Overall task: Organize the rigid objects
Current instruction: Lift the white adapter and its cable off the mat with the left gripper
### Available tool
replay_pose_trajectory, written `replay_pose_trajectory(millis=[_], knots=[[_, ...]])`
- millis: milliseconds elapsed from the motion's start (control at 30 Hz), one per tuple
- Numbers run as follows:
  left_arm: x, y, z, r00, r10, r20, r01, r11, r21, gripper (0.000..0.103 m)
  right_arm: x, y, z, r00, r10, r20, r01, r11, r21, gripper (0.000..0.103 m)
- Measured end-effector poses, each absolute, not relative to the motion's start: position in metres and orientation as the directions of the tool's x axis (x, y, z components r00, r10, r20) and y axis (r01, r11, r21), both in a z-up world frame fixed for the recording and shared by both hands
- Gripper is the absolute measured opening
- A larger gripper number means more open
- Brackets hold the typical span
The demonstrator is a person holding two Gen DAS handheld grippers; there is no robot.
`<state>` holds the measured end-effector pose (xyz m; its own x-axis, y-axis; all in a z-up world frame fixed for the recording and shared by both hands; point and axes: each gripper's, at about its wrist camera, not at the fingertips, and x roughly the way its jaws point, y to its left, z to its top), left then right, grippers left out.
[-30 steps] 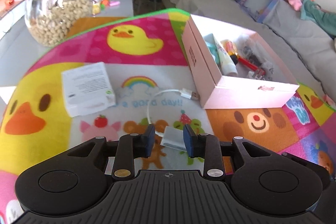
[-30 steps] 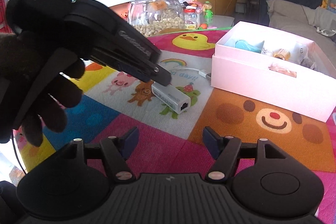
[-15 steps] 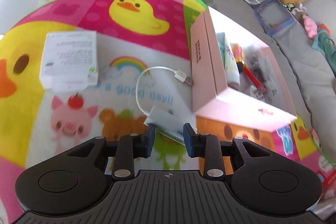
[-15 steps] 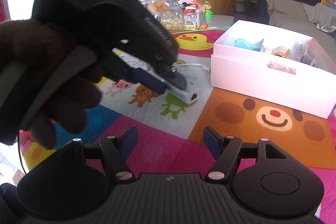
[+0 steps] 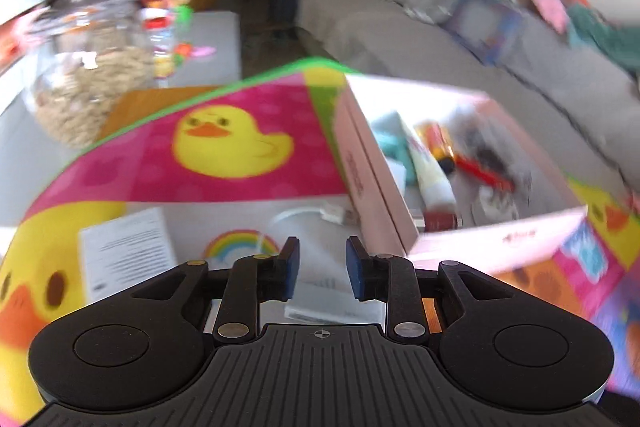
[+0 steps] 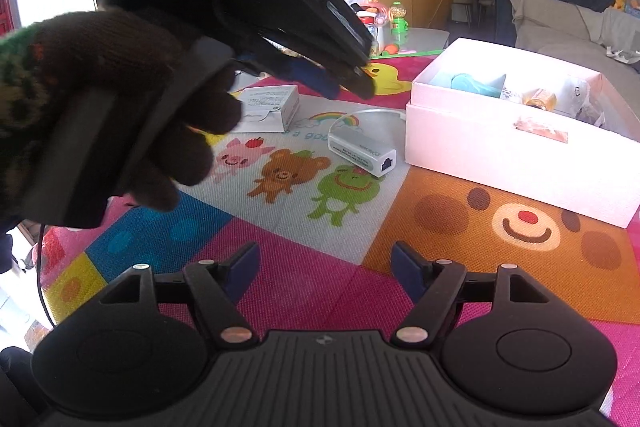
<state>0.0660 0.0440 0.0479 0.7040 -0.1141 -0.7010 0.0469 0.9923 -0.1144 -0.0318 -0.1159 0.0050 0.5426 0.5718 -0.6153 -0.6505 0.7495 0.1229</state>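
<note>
A silver network adapter (image 6: 362, 153) with a white cable lies on the play mat, just left of the open pink box (image 6: 516, 155). In the left wrist view the adapter (image 5: 332, 307) shows blurred below my left gripper (image 5: 318, 267), whose jaws stand a little apart with nothing between them. From the right wrist view the left gripper (image 6: 340, 85) hangs in the air above and left of the adapter, not touching it. My right gripper (image 6: 324, 269) is wide open and empty, low over the mat's front. A small white carton (image 6: 272, 103) lies further left.
The pink box (image 5: 496, 239) holds a tube, a red pen and other small items. A glass jar of nuts (image 5: 88, 83) and toys stand on a grey table at the back left. A grey sofa (image 5: 540, 67) runs along the right.
My left gripper let go of the adapter and rose away from it. The adapter now lies on the mat. The right gripper has not moved.
</note>
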Motion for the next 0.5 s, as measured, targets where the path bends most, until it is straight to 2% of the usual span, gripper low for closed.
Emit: replay_pose_trajectory(millis=[100, 267, 400, 500], knots=[[0.074, 0.046, 0.033, 0.642, -0.155, -0.751, 0.102, 0.988, -0.116, 0.024, -0.031, -0.118, 0.005, 0.541, 0.576, -0.613, -0.646, 0.751, 0.135, 0.073], [0.047, 0.064, 0.025, 0.581, -0.285, -0.763, 0.186, 0.958, -0.216, 0.024, -0.029, -0.118, 0.005, 0.536, 0.580, -0.613, -0.647, 0.749, 0.143, 0.074], [0.015, 0.080, 0.031, 0.580, -0.355, -0.733, 0.234, 0.935, -0.267, 0.023, -0.026, -0.122, 0.006, 0.521, 0.594, -0.613, -0.647, 0.743, 0.172, 0.075], [-0.003, 0.081, 0.041, 0.595, -0.380, -0.708, 0.330, 0.919, -0.215, 0.023, -0.024, -0.134, 0.009, 0.504, 0.593, -0.628, -0.650, 0.739, 0.177, 0.075]])
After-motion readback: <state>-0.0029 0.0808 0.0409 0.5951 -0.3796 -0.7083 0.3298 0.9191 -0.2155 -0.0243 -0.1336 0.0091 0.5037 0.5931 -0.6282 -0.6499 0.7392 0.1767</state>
